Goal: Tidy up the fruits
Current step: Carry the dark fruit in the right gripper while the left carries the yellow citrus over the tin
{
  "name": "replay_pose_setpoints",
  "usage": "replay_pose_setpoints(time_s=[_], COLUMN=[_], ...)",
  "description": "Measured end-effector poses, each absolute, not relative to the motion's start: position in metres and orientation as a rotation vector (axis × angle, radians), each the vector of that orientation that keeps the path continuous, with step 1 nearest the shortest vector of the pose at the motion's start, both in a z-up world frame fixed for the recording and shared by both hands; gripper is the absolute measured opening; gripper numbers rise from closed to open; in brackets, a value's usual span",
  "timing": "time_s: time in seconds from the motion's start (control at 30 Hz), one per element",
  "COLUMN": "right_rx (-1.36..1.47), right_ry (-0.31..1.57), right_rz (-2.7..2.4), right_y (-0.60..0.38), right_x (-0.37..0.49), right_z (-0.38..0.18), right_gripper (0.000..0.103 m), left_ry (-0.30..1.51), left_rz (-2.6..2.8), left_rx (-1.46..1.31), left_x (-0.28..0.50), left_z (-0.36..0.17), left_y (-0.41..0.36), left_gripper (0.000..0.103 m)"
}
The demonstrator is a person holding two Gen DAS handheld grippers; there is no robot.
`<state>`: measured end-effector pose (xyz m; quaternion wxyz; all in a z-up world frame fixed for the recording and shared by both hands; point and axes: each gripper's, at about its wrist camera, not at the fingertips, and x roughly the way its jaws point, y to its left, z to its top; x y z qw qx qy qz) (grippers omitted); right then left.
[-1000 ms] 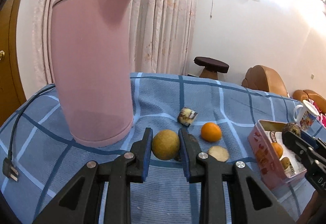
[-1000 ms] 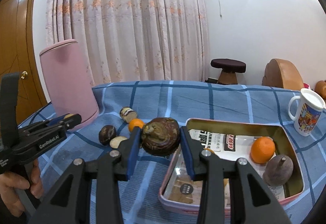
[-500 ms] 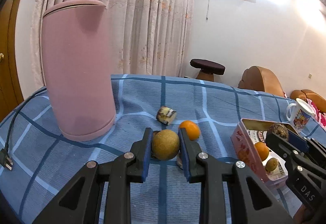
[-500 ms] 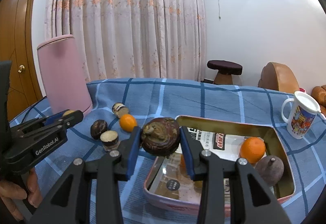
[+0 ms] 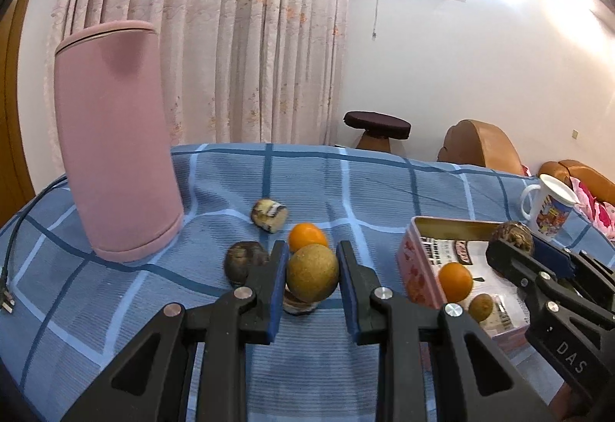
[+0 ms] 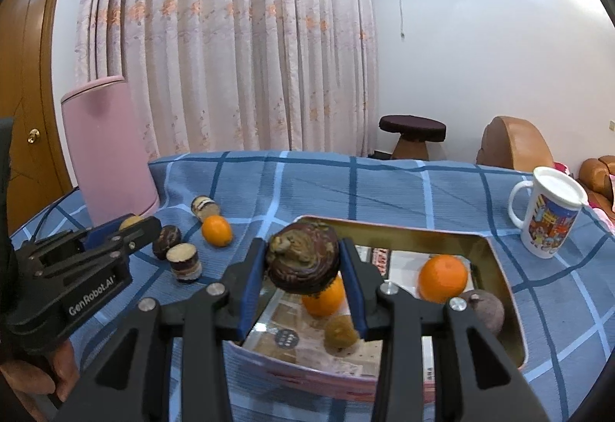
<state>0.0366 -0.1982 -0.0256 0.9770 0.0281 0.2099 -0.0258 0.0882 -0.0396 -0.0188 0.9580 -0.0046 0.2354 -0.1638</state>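
**A fruit in each claw, one over the tin**

My left gripper (image 5: 312,278) is clamped on a round tan rough-skinned fruit (image 5: 312,273), both blue pads pressed against its sides, held above the blue checked tablecloth (image 5: 326,183). My right gripper (image 6: 303,266) is clamped on a dark maroon wrinkled fruit (image 6: 303,262) and hangs over the near left corner of the pink rectangular metal tin (image 6: 496,256). Inside the tin lie two small oranges (image 6: 442,278), a little yellow-brown fruit (image 6: 340,331) near the front, and a dull purple-brown fruit (image 6: 486,308) toward the right wall.

On the cloth left of the tin, a short brown cut-ended piece (image 6: 185,262) sits nearest, a dark round fruit (image 6: 167,235) just behind it, then a loose orange (image 6: 217,230), and a pale speckled chunk (image 6: 205,206) farther back. A tall pink cylindrical container (image 5: 115,137) stands at the far left; a white printed mug (image 6: 549,212) stands to the far right of the tin, apart from it
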Motion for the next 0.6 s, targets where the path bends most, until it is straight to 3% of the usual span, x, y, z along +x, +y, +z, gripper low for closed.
replay_pose_setpoints(time_s=[0.6], right_rx=[0.034], right_ry=[0.46], right_rz=[-0.174], right_y=[-0.253], right_x=[0.033], right_z=[-0.029], right_gripper=[0.041], left_ry=[0.478], left_rz=[-0.42], left_rx=[0.043], left_x=[0.077], left_z=[-0.016], left_y=[-0.107], left_gripper=[0.027])
